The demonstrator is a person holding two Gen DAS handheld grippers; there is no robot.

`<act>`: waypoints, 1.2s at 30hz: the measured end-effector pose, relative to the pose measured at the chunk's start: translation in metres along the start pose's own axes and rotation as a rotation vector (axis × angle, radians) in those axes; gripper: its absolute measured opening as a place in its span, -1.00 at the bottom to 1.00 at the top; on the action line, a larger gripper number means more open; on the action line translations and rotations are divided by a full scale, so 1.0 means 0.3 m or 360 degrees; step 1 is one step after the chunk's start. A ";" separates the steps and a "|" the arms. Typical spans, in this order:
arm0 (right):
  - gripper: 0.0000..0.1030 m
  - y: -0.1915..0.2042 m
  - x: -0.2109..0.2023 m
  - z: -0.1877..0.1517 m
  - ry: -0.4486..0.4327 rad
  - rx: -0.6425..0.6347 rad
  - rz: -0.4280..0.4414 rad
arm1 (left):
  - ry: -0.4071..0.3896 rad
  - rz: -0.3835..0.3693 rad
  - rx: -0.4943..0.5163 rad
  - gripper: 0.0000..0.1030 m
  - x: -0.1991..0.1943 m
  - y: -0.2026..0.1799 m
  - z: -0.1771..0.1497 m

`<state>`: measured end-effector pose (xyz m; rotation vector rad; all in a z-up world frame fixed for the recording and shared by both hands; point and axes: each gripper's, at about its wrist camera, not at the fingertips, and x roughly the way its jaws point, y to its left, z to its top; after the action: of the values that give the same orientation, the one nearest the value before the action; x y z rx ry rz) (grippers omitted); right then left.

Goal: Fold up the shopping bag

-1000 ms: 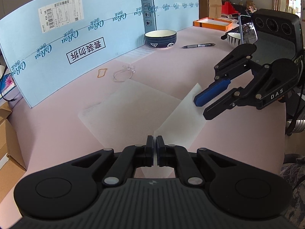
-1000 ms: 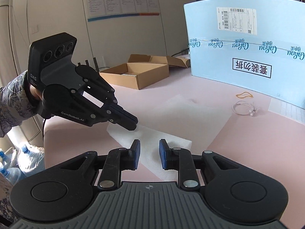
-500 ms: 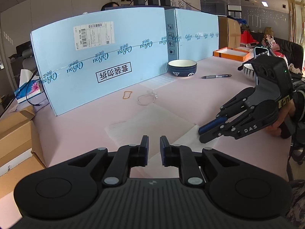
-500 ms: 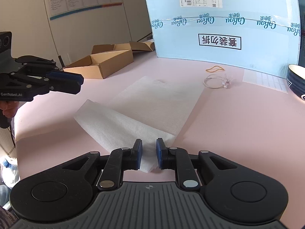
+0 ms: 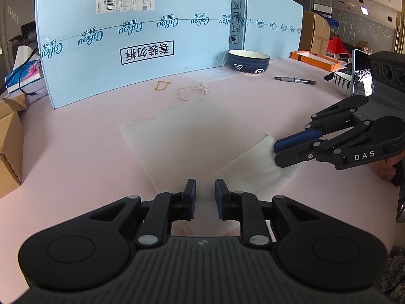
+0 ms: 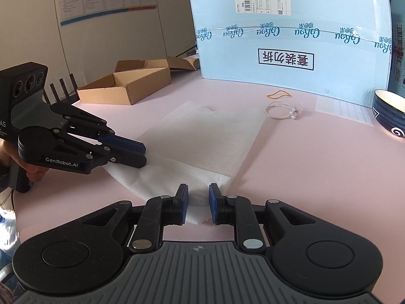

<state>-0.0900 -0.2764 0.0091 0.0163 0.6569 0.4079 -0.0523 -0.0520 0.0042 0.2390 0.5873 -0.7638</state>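
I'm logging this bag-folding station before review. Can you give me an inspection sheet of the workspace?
Surface: pink table, flat.
Job's things: white shopping bag lying flat, its near part doubled over.
Clutter: bowl, pen, rubber band, beaded string loop.
Grippers: left gripper and right gripper both opening, bag edge between the jaws, not pinched.
Cables: black cable at the left table edge.
Surroundings: blue carton upright behind; cardboard tray.

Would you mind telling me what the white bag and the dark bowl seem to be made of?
White bag: probably thin foam or non-woven sheet, matte and slightly translucent, lying limp with soft creases. Dark bowl: likely glazed ceramic, glossy navy outside with white patterns and a cream inside.
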 end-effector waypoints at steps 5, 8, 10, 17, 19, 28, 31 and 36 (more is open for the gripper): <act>-0.56 0.007 0.002 0.002 -0.0002 -0.0017 0.0008 | -0.0013 0.0006 0.0003 -0.69 -0.002 -0.006 -0.008; -0.54 0.007 0.003 0.002 -0.0003 -0.0015 0.0016 | -0.0016 -0.0001 -0.0011 -0.69 -0.003 -0.004 -0.009; -0.53 0.005 0.004 0.003 -0.0002 -0.0010 0.0023 | -0.0016 0.0001 -0.0006 -0.69 -0.002 -0.006 -0.010; -0.52 0.046 -0.068 0.015 -0.0127 -0.0274 -0.0129 | 0.0003 -0.0030 -0.0052 -0.69 0.002 0.010 -0.005; -0.52 0.078 -0.136 0.011 -0.0222 -0.0536 -0.0243 | 0.0023 -0.0062 -0.0084 -0.69 0.005 0.026 -0.001; -0.26 0.224 -0.158 -0.149 -0.0037 -0.1719 -0.0405 | 0.0158 -0.0169 -0.0074 -0.69 0.030 0.064 0.043; -0.25 0.240 -0.103 -0.188 0.0017 -0.1933 -0.0367 | 0.0180 -0.0199 -0.0082 -0.69 0.036 0.076 0.047; -0.19 0.236 -0.033 -0.180 0.0087 -0.2171 -0.0366 | 0.0229 -0.0257 -0.0067 -0.69 0.049 0.096 0.062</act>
<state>-0.1552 -0.2211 -0.0179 -1.3546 0.3207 0.5646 -0.0159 -0.0479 0.0107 0.2108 0.7650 -0.8942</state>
